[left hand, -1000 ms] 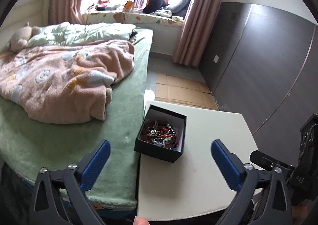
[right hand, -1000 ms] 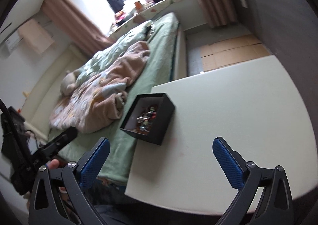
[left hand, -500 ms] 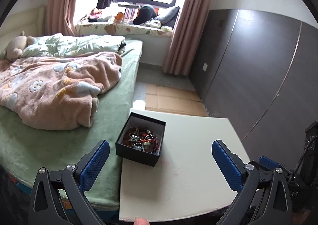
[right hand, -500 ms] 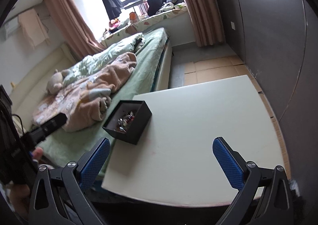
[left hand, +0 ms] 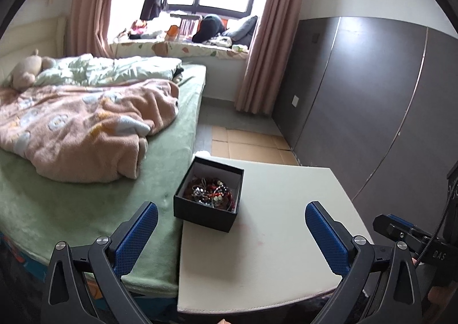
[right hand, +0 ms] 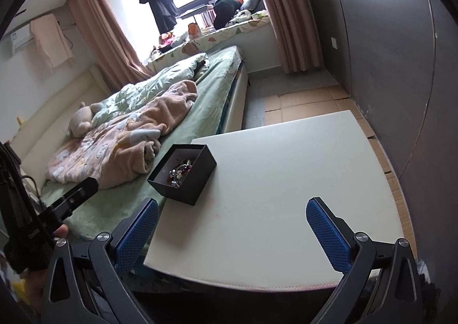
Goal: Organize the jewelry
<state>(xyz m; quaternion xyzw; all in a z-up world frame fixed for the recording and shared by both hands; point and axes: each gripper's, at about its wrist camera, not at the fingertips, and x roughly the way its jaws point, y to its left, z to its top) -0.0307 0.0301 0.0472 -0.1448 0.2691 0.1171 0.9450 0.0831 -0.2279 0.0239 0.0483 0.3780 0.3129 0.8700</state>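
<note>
A black open box [left hand: 210, 198] with a tangle of bead jewelry [left hand: 213, 193] inside sits at the left edge of a white table [left hand: 274, 238]. It also shows in the right wrist view [right hand: 183, 173]. My left gripper [left hand: 232, 233] is open and empty, held above the table's near edge, short of the box. My right gripper [right hand: 233, 233] is open and empty, above the table's near part, to the right of the box. The other gripper's tip shows in each view at the side [left hand: 400, 231] [right hand: 71, 201].
A bed with a green sheet [left hand: 86, 203] and a pink blanket [left hand: 80, 129] adjoins the table's left side. A dark wardrobe wall [left hand: 372, 100] stands to the right. Cardboard sheets [left hand: 249, 146] lie on the floor beyond the table.
Both grippers have tilted up and pulled back a little, so more of the room shows. The box has not moved on the table. Both grippers stayed open.
</note>
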